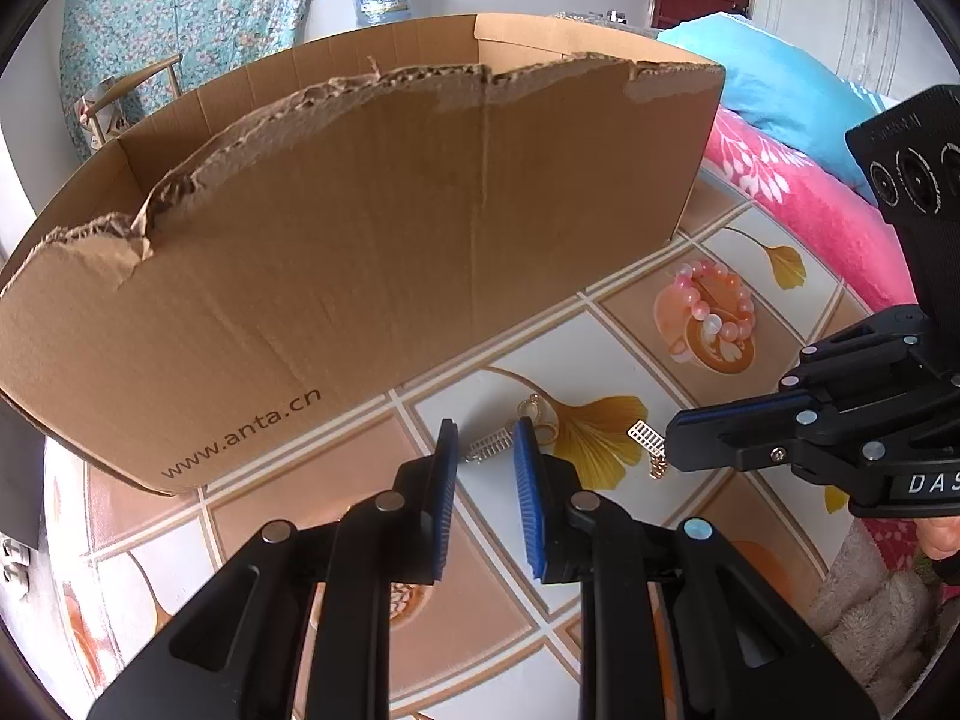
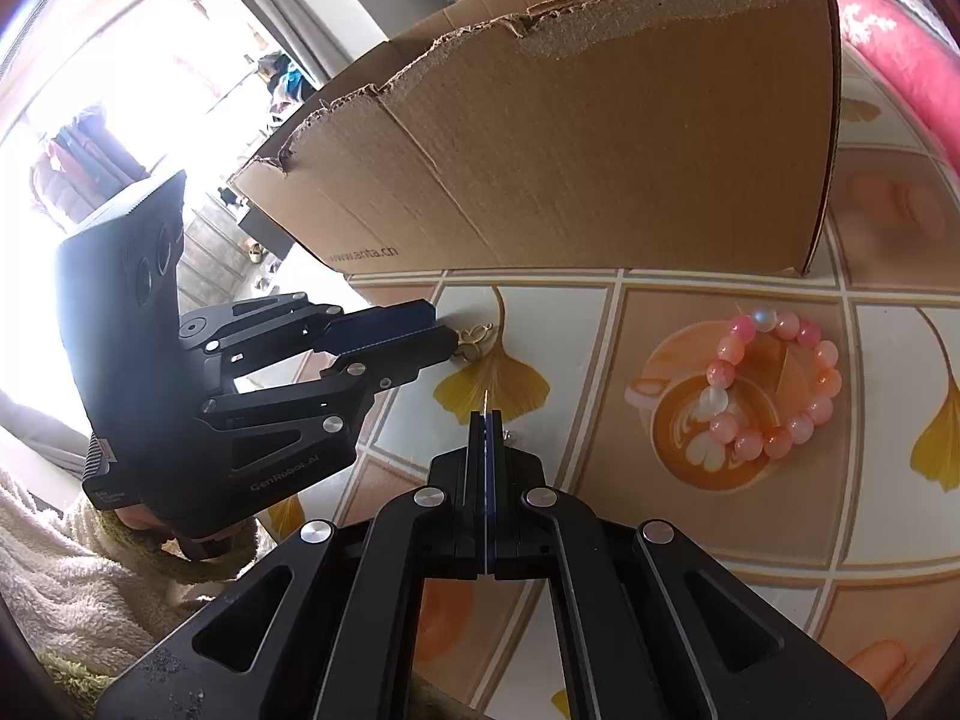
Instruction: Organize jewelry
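1. Left gripper [image 1: 483, 447] has its jaws slightly apart around a gold earring [image 1: 489, 443] lying on the table, not squeezing it yet.
2. Right gripper [image 2: 485, 417] is clamped on the other earring [image 1: 648, 438].
3. Bead bracelet [image 2: 774, 381] sits untouched; the cardboard box [image 1: 360, 228] interior is hidden, so it looks barely started.
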{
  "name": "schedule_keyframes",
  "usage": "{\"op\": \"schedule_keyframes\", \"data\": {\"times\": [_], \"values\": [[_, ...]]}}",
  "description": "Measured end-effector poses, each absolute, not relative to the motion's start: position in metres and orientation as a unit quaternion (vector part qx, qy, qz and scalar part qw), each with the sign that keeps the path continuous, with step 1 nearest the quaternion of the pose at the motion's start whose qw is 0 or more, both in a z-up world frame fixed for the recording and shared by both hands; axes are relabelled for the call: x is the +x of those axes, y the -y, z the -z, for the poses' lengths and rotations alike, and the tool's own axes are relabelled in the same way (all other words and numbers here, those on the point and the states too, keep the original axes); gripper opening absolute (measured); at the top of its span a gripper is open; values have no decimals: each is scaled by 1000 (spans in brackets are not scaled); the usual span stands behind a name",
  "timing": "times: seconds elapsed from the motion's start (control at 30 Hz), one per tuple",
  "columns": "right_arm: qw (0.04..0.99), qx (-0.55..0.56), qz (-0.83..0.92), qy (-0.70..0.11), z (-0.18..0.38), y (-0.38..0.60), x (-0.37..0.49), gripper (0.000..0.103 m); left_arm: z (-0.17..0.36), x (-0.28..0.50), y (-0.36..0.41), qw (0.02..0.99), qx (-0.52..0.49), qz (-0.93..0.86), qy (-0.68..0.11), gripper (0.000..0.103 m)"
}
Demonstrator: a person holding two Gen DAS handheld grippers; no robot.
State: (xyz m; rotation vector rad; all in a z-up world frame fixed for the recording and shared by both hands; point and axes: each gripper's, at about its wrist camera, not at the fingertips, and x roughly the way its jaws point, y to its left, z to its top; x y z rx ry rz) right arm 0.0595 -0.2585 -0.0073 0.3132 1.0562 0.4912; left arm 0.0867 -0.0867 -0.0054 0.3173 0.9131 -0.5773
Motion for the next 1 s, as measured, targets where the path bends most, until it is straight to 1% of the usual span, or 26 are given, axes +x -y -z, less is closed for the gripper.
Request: {"op": "schedule_keyframes", "data": {"times": [0.23,0.3,0.5,0.77,0.8,1.0], "values": [[825,149,-229,-495,6,259,58,0,4,86,87,845,150,273,-434,18],[826,148,-228,-495,5,259,57,0,4,86,88,845,151,274,-435,13],[826,147,-228,-494,3,258,58,0,5,84,88,846,160,272,-430,5],[826,147,-228,-494,3,258,58,0,6,83,88,848,158,274,-426,3],[826,147,-228,-493,3,258,58,0,6,83,88,849,158,274,-424,0],[829,148,-228,-489,0,258,59,0,4,79,85,850,155,277,-421,0]]}}
